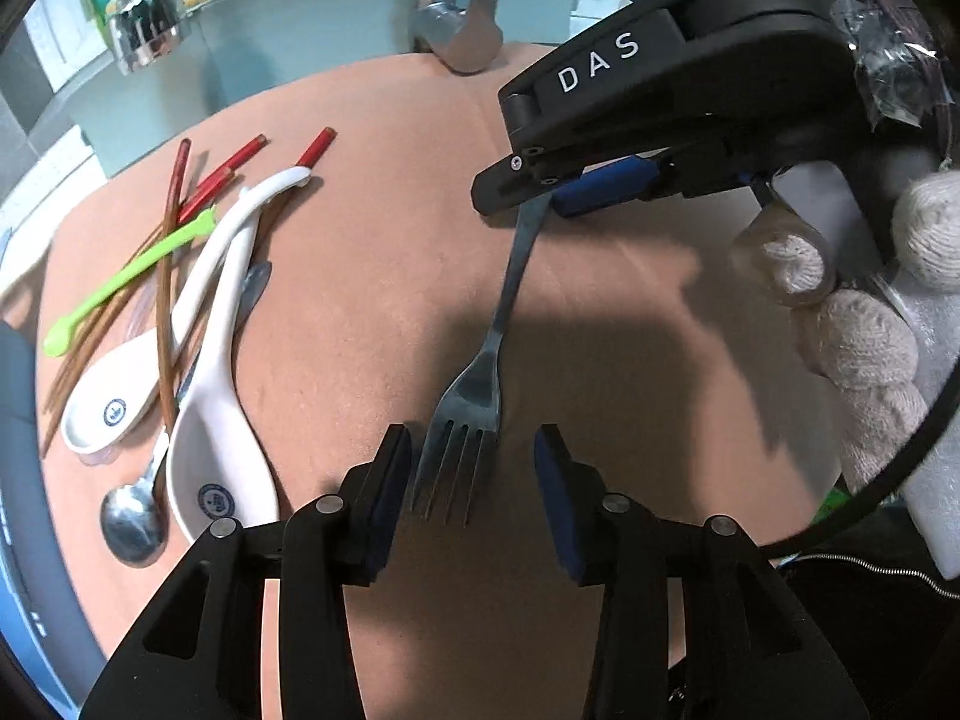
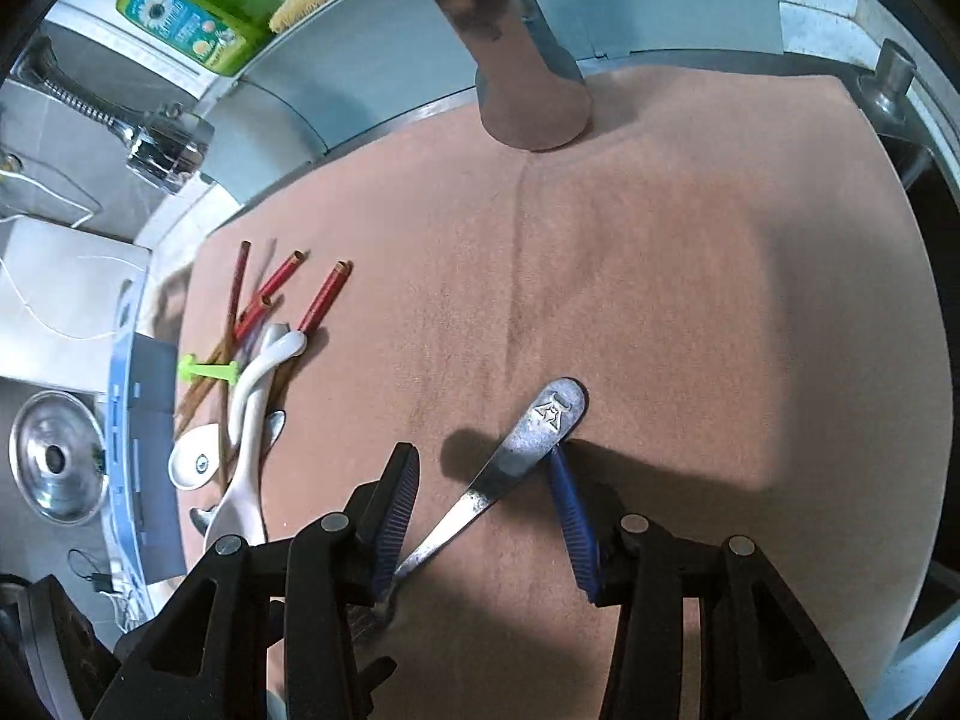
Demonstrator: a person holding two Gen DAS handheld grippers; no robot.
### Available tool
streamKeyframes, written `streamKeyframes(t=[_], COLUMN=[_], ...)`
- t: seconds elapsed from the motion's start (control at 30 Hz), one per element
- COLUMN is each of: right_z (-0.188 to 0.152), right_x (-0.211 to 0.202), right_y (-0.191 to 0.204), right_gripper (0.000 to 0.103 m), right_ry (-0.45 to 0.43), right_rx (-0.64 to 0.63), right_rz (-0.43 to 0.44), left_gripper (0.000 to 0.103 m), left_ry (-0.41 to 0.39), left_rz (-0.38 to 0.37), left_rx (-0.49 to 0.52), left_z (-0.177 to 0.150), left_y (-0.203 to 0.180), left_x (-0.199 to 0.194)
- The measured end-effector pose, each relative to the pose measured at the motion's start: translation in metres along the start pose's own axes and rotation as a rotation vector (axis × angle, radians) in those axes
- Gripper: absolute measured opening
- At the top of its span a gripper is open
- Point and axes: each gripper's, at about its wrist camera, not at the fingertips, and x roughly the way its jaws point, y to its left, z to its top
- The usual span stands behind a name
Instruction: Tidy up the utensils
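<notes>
Counts, both views: one steel fork (image 1: 480, 372), two white ceramic soup spoons (image 1: 210, 420), one metal spoon (image 1: 132, 525), one lime-green plastic stirrer (image 1: 129, 279), a scatter of red-tipped chopsticks (image 1: 240, 165), at least four red ends visible, plus a thinner brown stick across them; exact chopstick count cannot be told

Fork lies flat on the tan cloth (image 1: 372, 252), alone, well apart from the heap. Heap sits to the left of both tools, spoons and chopsticks overlapping each other

Left gripper (image 1: 474, 480): pointing steeply down, jaws partly open, straddling the tine end. Tines lie between the pads, nearer the left pad; a clear gap to the right pad. Nothing gripped

Right gripper (image 2: 486, 504): also steeply down, jaws partly open over the handle end. Handle runs diagonally across the gap, its stamped rounded end beside the tip of the right pad, its shaft passing under the left pad. Whether either pad actually touches the metal cannot be told; no squeeze visible. From the left wrist view this tool comes in from the upper right, black body marked DAS, blue pad just over the handle tip, held by a hand in a white knit glove (image 1: 864, 348)

Beyond the tools: chrome faucet base (image 2: 528, 90) at the cloth's far edge, green dish-soap bottle (image 2: 186, 6) on the ledge to the upper left
</notes>
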Motion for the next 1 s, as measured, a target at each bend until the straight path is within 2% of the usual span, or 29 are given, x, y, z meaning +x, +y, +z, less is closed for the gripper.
streamKeyframes(t=[0.13, 0.27, 0.4, 0.53, 0.67, 0.7, 0.77, 0.87, 0.9, 1.0], right_z=[0.001, 0.004, 0.003, 0.004, 0.005, 0.006, 0.007, 0.006, 0.006, 0.002], right_x=[0.004, 0.006, 0.006, 0.005, 0.004, 0.004, 0.005, 0.009, 0.013, 0.021], right_y=[0.009, 0.015, 0.016, 0.012, 0.005, 0.004, 0.0, -0.006, -0.01, -0.021], right_gripper=[0.042, 0.042, 0.035, 0.022, 0.015, 0.008, 0.002, 0.002, 0.007, 0.01], right_ry=[0.014, 0.006, -0.012, -0.024, -0.028, -0.024, -0.01, 0.026, 0.062, 0.103], right_rx=[-0.007, -0.007, -0.014, 0.019, 0.063, 0.079, 0.105, 0.14, 0.165, 0.225], right_rz=[-0.052, -0.089, -0.127, -0.129, -0.085, -0.063, -0.025, 0.061, 0.123, 0.215], left_gripper=[0.041, 0.041, 0.041, 0.025, 0.024, 0.023, 0.022, 0.022, 0.022, 0.022], left_ry=[-0.019, -0.002, -0.023, -0.046, -0.059, -0.062, -0.066, -0.072, -0.073, -0.08], left_rz=[0.078, 0.057, 0.061, 0.034, 0.004, 0.002, -0.004, -0.036, -0.054, -0.107], left_rx=[0.024, 0.078, 0.097, 0.081, 0.053, 0.052, 0.046, 0.011, -0.008, -0.065], left_z=[-0.003, -0.013, -0.017, -0.021, -0.023, -0.023, -0.029, -0.031, -0.032, -0.037], left_y=[0.008, 0.014, 0.012, 0.015, 0.017, 0.015, 0.012, 0.015, 0.018, 0.025], left_x=[-0.003, -0.001, 0.0, -0.002, -0.003, -0.003, -0.008, -0.011, -0.011, -0.015])
